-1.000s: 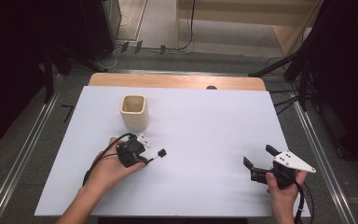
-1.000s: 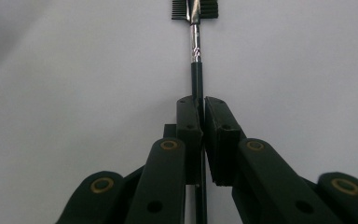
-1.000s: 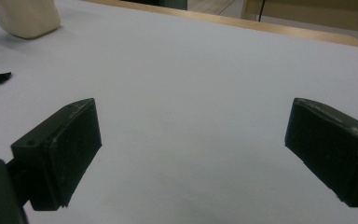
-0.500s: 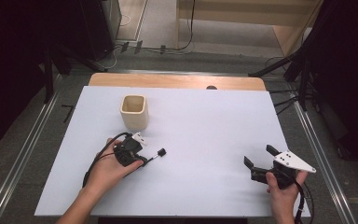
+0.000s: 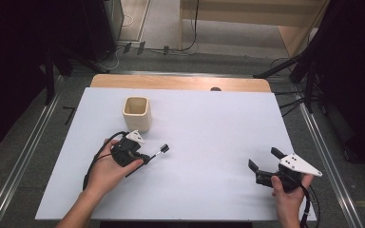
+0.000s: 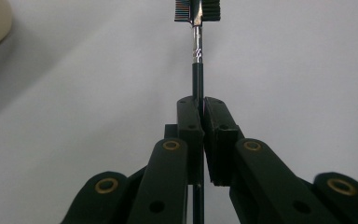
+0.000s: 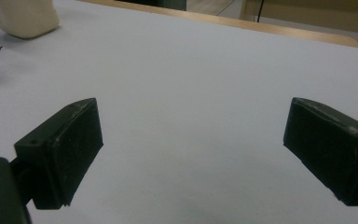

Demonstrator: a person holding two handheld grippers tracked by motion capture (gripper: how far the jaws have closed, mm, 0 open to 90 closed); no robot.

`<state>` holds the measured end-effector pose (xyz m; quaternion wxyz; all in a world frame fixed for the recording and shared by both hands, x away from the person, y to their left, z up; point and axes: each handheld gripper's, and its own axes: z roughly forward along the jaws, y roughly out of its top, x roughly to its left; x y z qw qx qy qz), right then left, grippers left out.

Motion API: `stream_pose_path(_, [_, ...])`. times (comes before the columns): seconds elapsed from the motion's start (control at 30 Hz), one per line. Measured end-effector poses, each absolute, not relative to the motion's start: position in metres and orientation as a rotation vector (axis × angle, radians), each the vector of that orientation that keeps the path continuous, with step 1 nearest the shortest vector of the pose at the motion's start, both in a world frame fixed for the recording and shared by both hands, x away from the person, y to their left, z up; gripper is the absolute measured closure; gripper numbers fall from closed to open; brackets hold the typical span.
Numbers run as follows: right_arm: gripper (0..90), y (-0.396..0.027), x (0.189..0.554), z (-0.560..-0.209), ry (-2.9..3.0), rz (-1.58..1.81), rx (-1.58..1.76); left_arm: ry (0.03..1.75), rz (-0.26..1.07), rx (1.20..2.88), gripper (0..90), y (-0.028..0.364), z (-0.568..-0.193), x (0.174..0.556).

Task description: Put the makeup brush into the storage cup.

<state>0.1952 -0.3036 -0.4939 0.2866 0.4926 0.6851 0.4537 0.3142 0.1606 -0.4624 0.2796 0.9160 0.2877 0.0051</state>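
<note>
white worktop sits on a wooden bench top in a dim room, with dark stands and cables on the floor around it. landmark: cream cup, square-mouthed, upright, toward the far left of the sheet.

left gripper sits just on the near side of the cup, apart from it. its jaws are clenched on the thin dark handle of a small brush; in the left gripper view the handle runs straight out between the pads, metal ferrule and flat comb-and-bristle head beyond. in the high view the head points to the right of the cup and looks clear of the sheet, though i cannot be sure. judgement: the grip near mid-handle leaves the head end free, which suits steering it toward the cup mouth.

right gripper is far to the right of the cup, near the front right corner of the sheet, jaws released wide with nothing between them; likely parked out of the way.

room for moving: bare sheet between cup and brush, and all the way right of the cup. cup stands well in from the left edge. right hand is close to the sheet's near edge.
</note>
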Motion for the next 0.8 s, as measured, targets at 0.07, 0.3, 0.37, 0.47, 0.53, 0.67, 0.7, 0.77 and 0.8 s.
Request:
stream_pose_path(0.07, [5.3,-0.304,0.195,-0.494,1.830,1.212,1.317,0.775,0.019,2.429,86.9,0.162,-0.461,0.314])
stream_pose_path(0.3, [5.3,-0.303,0.195,-0.494,1.831,1.212,1.317,0.769,0.033,2.343,86.9,0.168,-0.454,0.315])
stream_pose_path(0.37, [5.3,-0.303,0.195,-0.494,1.832,1.212,1.317,0.770,0.048,2.323,86.9,0.170,-0.452,0.315])
stream_pose_path(0.47, [5.3,-0.303,0.195,-0.494,1.832,1.213,1.319,0.765,0.052,2.284,86.9,0.173,-0.449,0.314])
stream_pose_path(0.53, [5.3,-0.303,0.195,-0.494,1.833,1.213,1.318,0.760,0.053,2.261,86.9,0.175,-0.448,0.315])
stream_pose_path(0.67, [5.3,-0.303,0.195,-0.494,1.834,1.217,1.316,0.760,0.048,2.223,86.9,0.179,-0.445,0.316])
stream_pose_path(0.7, [5.2,-0.302,0.195,-0.494,1.834,1.217,1.314,0.762,0.047,2.215,86.9,0.180,-0.444,0.316])
stream_pose_path(0.77, [5.2,-0.302,0.195,-0.494,1.834,1.220,1.313,0.758,0.050,2.197,86.9,0.182,-0.443,0.316])
stream_pose_path(0.8, [5.1,-0.302,0.195,-0.494,1.833,1.220,1.313,0.759,0.050,2.188,86.9,0.183,-0.442,0.316])
